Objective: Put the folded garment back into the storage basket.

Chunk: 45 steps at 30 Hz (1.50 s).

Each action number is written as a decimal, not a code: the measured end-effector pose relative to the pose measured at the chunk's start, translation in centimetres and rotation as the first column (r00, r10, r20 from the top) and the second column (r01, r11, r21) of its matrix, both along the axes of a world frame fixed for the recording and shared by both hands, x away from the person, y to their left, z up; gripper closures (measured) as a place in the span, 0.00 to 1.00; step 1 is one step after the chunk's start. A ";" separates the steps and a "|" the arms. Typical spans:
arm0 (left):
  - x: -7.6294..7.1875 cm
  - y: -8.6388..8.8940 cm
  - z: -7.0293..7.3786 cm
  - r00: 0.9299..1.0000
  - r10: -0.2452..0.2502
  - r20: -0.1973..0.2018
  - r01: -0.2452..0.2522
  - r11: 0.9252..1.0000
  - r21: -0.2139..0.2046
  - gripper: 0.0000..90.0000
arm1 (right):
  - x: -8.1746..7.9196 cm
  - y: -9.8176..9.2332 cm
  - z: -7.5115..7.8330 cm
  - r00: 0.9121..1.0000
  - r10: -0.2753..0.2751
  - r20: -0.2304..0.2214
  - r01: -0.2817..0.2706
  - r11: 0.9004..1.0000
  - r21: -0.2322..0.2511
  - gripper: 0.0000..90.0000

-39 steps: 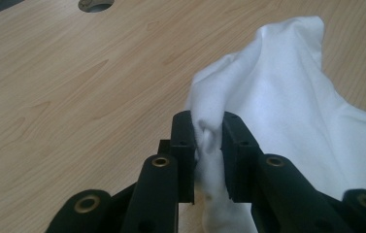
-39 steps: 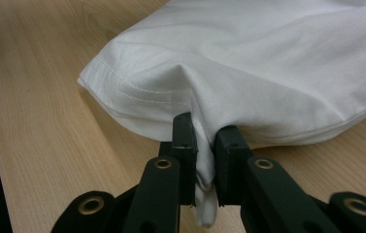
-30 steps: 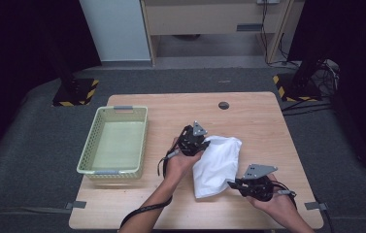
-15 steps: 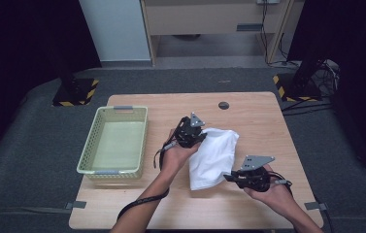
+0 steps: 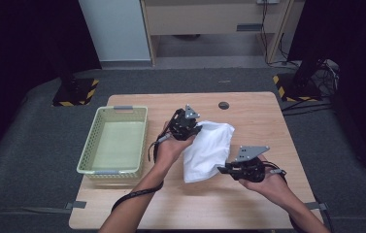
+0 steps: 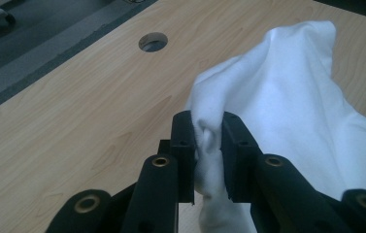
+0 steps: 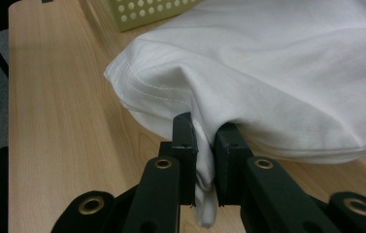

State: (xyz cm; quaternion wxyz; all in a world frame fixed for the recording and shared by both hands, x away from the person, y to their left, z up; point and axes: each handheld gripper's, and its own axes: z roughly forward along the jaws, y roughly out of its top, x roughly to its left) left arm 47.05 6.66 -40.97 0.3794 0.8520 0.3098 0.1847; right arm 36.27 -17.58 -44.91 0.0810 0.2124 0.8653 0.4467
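Observation:
A white cloth hangs folded between my two grippers above the middle of the wooden table. My left gripper is shut on the cloth's far left corner; in the left gripper view the white cloth is bunched between the pads of my left gripper. Nearer the front, my right gripper is shut on the near right edge. In the right gripper view a pinch of the white cloth sits in my right gripper, with a hemmed corner sagging toward the tabletop.
A pale green perforated basket stands at the table's left, with its wall also seen behind the cloth. A round cable hole lies near the far edge. Dark floor and yellow-black stands surround the table.
Both grippers have lifted with the cloth. The right one has moved left toward the middle, and the cloth now hangs more bunched between them.

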 end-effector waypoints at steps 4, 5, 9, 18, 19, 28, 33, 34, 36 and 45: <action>0.3 0.8 0.8 1.000 0.007 0.008 -0.006 1.000 -0.010 0.87 | 0.4 0.5 0.9 1.000 0.007 0.008 -0.007 1.000 -0.005 0.90; 0.3 1.0 1.1 1.000 0.010 0.010 -0.010 1.000 -0.012 0.87 | 0.5 0.7 1.1 1.000 0.011 0.015 -0.011 1.000 -0.004 0.90; 0.4 1.9 2.2 0.999 0.017 0.027 -0.017 1.000 -0.010 0.87 | 0.7 1.4 2.2 0.999 0.013 0.030 -0.013 1.000 0.002 0.90; 0.7 3.7 4.2 0.999 0.032 0.042 -0.031 0.999 -0.020 0.87 | 1.2 2.9 3.9 0.998 0.025 0.049 -0.026 1.000 0.009 0.90; 0.8 3.9 4.3 0.999 0.033 0.041 -0.032 0.999 -0.015 0.87 | 1.3 3.0 4.1 0.998 0.027 0.051 -0.027 1.000 0.008 0.90; 1.4 5.2 5.2 0.998 0.042 0.049 -0.041 0.999 -0.013 0.87 | 1.9 4.1 5.2 0.997 0.046 0.056 -0.046 0.999 0.006 0.91; 1.6 6.3 5.5 0.997 0.051 0.054 -0.051 0.999 -0.009 0.87 | 2.2 5.2 5.9 0.996 0.060 0.061 -0.060 0.998 0.002 0.91; 1.6 6.5 5.6 0.997 0.053 0.054 -0.053 0.999 -0.008 0.87 | 2.2 5.4 6.0 0.996 0.063 0.062 -0.063 0.998 0.001 0.91; 1.6 7.1 5.9 0.997 0.058 0.056 -0.058 0.998 -0.004 0.87 | 2.3 6.0 6.1 0.996 0.068 0.064 -0.069 0.998 0.001 0.91; 1.3 9.7 6.5 0.993 0.100 0.065 -0.100 0.995 -0.002 0.87 | 2.6 8.3 6.9 0.993 0.096 0.071 -0.097 0.995 0.010 0.91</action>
